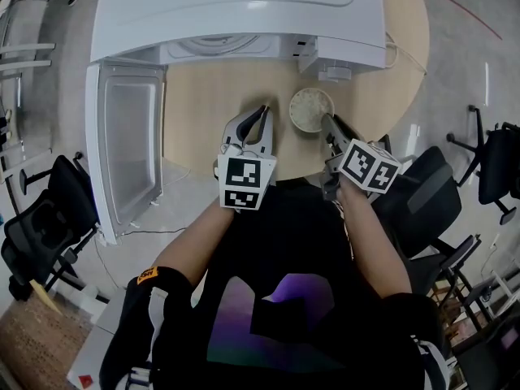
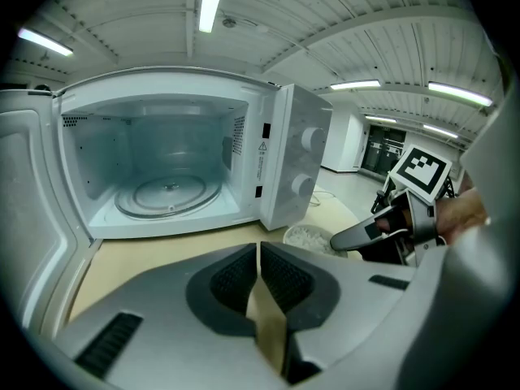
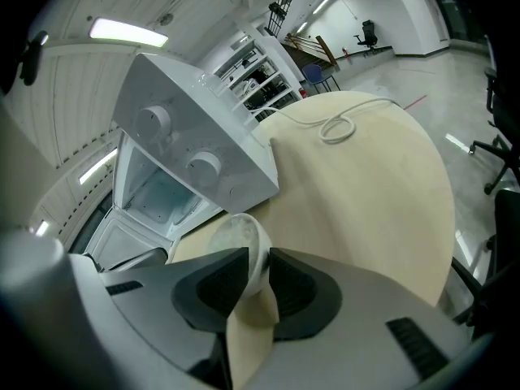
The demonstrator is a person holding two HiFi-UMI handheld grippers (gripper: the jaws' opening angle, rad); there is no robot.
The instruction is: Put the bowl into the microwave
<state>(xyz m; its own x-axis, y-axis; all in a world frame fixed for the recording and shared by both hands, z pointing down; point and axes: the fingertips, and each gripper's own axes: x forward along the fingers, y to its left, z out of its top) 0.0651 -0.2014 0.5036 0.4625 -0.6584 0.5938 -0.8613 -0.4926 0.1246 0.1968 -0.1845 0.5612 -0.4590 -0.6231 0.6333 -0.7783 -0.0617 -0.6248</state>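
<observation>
Right gripper (image 3: pixel 258 268) pinches the bowl (image 1: pixel 310 109) by its rim; my left gripper (image 2: pixel 258 260) is pressed together, facing the open microwave (image 2: pixel 166 165).

"Where does the bowl stand?"

"The small pale bowl (image 1: pixel 311 109), holding something white and grainy, sits upright on the counter (image 1: pixel 207 108), just before the microwave (image 1: pixel 236 15)."

"And the microwave?"

"White, its door (image 1: pixel 126 149) swung wide to the left, its glass turntable (image 2: pixel 169 195) showing."

Head view: overhead, steeply down; microwave (image 1: pixel 236 6) at top, table (image 1: pixel 203 112) beneath.
Left gripper view: low over table, close, facing the open microwave's inside.
Right gripper view: low, tilted, facing its front aslant.
Shared by all: microwave, bowl (image 1: pixel 312 109), table.
</observation>
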